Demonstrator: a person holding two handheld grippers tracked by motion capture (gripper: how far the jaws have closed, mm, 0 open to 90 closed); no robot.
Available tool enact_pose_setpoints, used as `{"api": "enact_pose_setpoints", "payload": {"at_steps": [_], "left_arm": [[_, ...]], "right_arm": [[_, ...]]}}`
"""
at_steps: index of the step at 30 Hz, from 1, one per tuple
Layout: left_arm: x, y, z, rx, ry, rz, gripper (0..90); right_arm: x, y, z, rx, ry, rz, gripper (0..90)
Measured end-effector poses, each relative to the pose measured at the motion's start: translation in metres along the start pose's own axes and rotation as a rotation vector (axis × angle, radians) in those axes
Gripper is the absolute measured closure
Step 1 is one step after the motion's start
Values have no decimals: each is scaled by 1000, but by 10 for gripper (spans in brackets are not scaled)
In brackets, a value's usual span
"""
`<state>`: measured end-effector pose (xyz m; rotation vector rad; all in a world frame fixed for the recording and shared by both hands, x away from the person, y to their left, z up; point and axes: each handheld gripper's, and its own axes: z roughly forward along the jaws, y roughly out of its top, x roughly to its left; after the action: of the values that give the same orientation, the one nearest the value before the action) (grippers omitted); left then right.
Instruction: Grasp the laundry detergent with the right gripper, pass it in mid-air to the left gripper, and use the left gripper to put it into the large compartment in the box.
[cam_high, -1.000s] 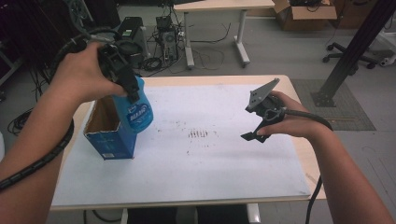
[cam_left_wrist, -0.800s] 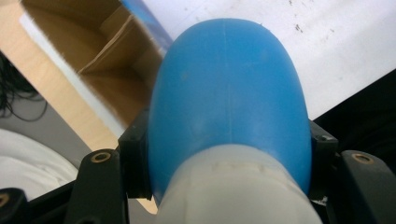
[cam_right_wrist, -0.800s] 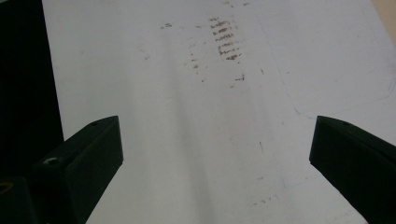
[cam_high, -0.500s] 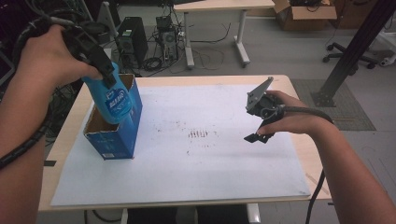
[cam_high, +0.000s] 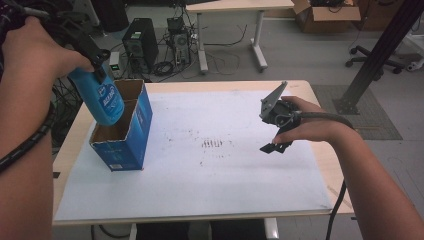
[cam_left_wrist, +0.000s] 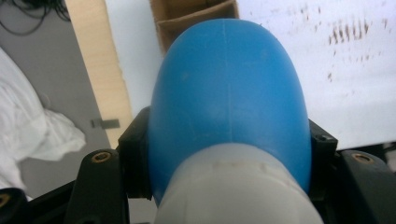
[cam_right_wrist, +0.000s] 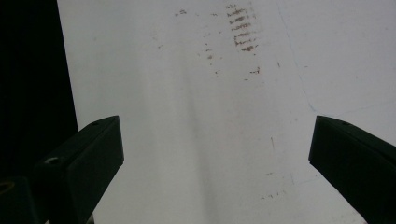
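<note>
Blue bottle (cam_high: 104, 101) between left gripper (cam_high: 95, 62) fingers

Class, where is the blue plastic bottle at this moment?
In the high view, the blue plastic bottle is at the left, clamped in the left gripper and held tilted above the open blue cardboard box.

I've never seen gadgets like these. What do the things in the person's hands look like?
Each hand grips a black tool with two blocky black jaws. The right gripper carries a grey three-cornered plate on top. The left gripper trails a thick black cable. Both forearms are bare, no sleeves.
</note>
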<state>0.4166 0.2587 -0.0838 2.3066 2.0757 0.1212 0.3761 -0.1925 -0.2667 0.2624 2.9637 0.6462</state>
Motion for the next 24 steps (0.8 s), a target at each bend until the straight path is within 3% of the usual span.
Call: {"api": "enact_pose_setpoints", "payload": {"at_steps": [5, 8, 14, 24], "left_arm": [[2, 4, -4, 9, 24, -63, 381], [-1, 5, -5, 12, 41, -68, 381], [-2, 6, 1, 6, 25, -65, 381], [2, 10, 32, 41, 13, -59, 381]], "right_arm": [[0, 4, 4, 9, 10, -6, 31], [1, 6, 6, 14, 16, -16, 32], [0, 7, 7, 16, 20, -16, 32], [1, 5, 5, 11, 21, -17, 32]]}}
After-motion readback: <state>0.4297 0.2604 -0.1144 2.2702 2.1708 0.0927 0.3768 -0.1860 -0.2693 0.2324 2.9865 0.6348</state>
